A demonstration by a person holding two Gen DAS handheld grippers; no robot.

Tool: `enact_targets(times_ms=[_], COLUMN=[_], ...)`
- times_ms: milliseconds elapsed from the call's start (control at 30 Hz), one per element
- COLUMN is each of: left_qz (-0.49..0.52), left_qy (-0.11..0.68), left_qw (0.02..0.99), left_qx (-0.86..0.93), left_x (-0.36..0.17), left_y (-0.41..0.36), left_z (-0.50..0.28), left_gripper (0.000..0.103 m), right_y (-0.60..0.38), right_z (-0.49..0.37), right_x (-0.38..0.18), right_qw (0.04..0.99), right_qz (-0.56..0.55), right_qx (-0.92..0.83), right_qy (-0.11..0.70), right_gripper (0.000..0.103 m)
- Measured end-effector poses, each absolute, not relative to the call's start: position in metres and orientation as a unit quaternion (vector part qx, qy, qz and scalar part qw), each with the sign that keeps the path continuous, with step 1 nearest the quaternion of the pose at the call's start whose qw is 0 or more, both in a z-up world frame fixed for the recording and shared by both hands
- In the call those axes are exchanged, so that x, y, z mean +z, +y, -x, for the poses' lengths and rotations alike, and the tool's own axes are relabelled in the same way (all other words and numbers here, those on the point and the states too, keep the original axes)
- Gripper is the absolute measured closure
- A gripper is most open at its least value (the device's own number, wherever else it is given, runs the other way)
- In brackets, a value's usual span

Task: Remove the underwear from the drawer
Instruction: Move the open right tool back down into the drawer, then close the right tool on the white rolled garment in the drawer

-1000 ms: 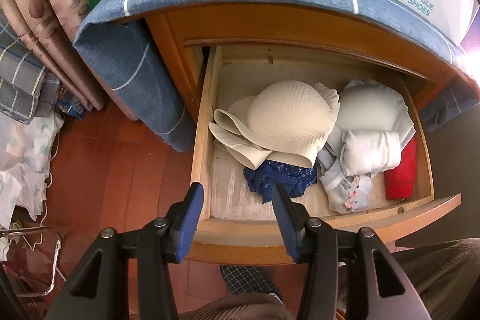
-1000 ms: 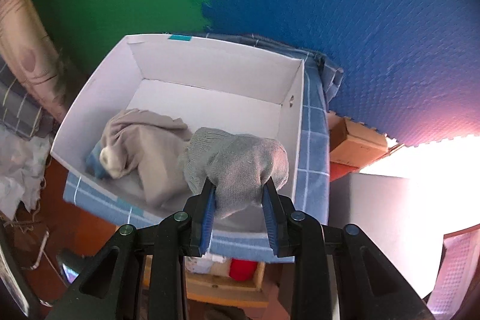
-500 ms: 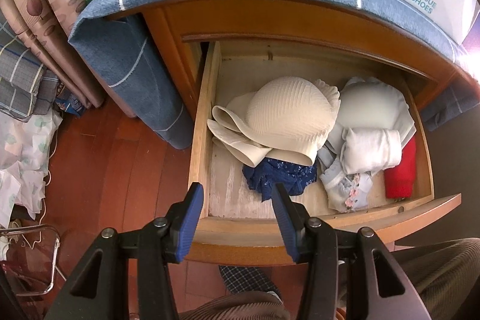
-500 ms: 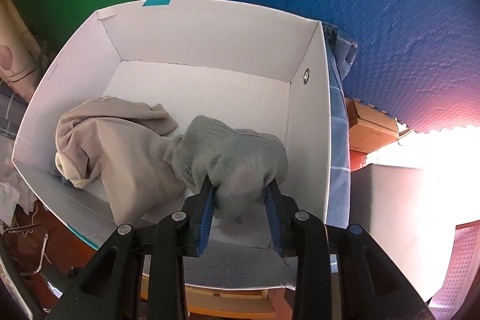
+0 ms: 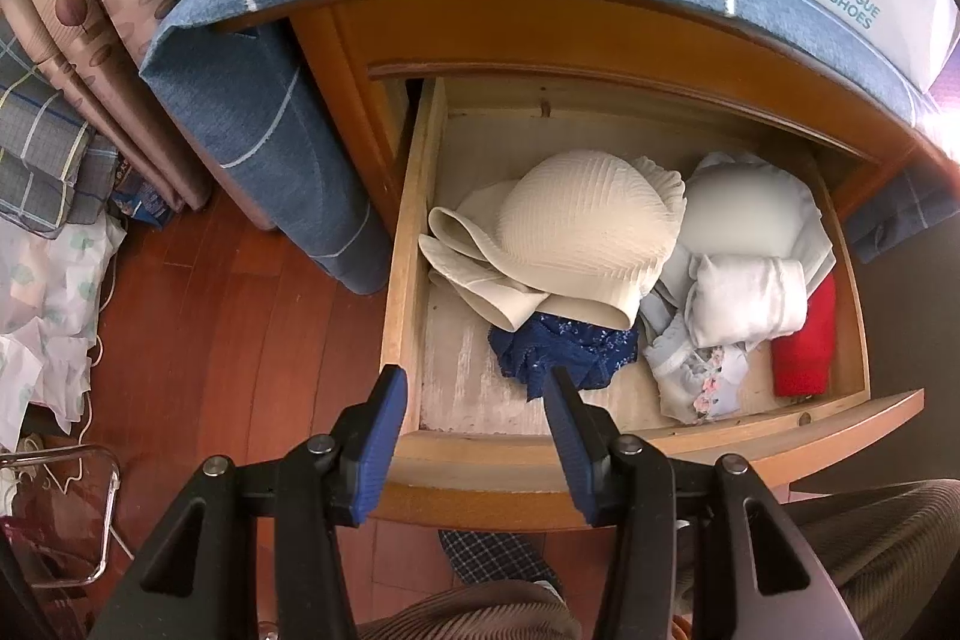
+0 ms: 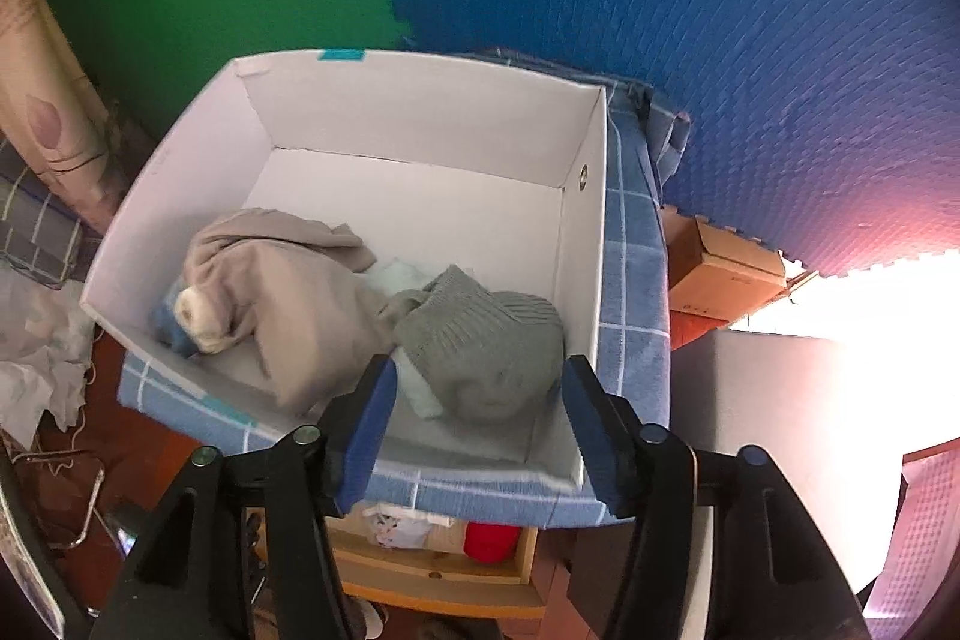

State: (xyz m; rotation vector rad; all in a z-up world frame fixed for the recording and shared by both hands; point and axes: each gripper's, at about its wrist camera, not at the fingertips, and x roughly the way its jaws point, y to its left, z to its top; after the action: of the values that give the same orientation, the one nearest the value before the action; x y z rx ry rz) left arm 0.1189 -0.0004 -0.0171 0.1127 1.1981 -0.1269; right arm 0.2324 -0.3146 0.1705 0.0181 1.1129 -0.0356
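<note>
Right wrist view: the right gripper point(image 6: 477, 403) hangs above a white shoe box point(image 6: 585, 250) standing on a blue checked cloth point(image 6: 636, 292), its jaws opening — a grey knitted garment point(image 6: 480, 346) lies in the box's near right corner, between the blue pads but free of them. Beside it lies a crumpled beige garment point(image 6: 282, 292), with a patch of pale blue fabric showing at the box's left wall. Below the cloth's edge, the front of the wooden drawer point(image 6: 432, 577) peeks out.

Left wrist view: the left gripper point(image 5: 474, 403) hovers over the drawer's point(image 5: 399, 280) front left corner, jaws parted and holding nothing. The underwear remaining inside — a cream ribbed bra point(image 5: 576, 244), a dark blue lace piece point(image 5: 558, 349), folded white items point(image 5: 747, 295), a pale floral piece point(image 5: 696, 379) and a red roll point(image 5: 804, 349) — fills the middle and right side. A trouser leg point(image 5: 870, 538) shows at lower right.
</note>
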Motion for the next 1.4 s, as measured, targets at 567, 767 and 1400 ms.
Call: enact_targets(times_ms=[567,767,1400], left_qz=[-0.044,-0.063,-0.103], left_qy=[0.583,0.583,0.598], left_qw=[0.807,0.806,0.793], left_qx=[-0.083,-0.086,-0.059], left_x=[-0.022,-0.021,-0.034], left_y=[0.0,-0.006,-0.004], left_z=[-0.121,-0.121,-0.149], left_gripper=[0.055,0.055,0.055], right_y=[-0.303,-0.292,-0.265], right_z=[-0.114,-0.109,-0.16], right_x=[0.124,0.049,-0.103], right_qw=[0.815,0.777,0.725], right_qz=[-0.002,-0.02,-0.089], right_qx=[0.037,0.039,-0.02], right_qy=[0.579,0.628,0.682], right_gripper=[0.048,0.048,0.04])
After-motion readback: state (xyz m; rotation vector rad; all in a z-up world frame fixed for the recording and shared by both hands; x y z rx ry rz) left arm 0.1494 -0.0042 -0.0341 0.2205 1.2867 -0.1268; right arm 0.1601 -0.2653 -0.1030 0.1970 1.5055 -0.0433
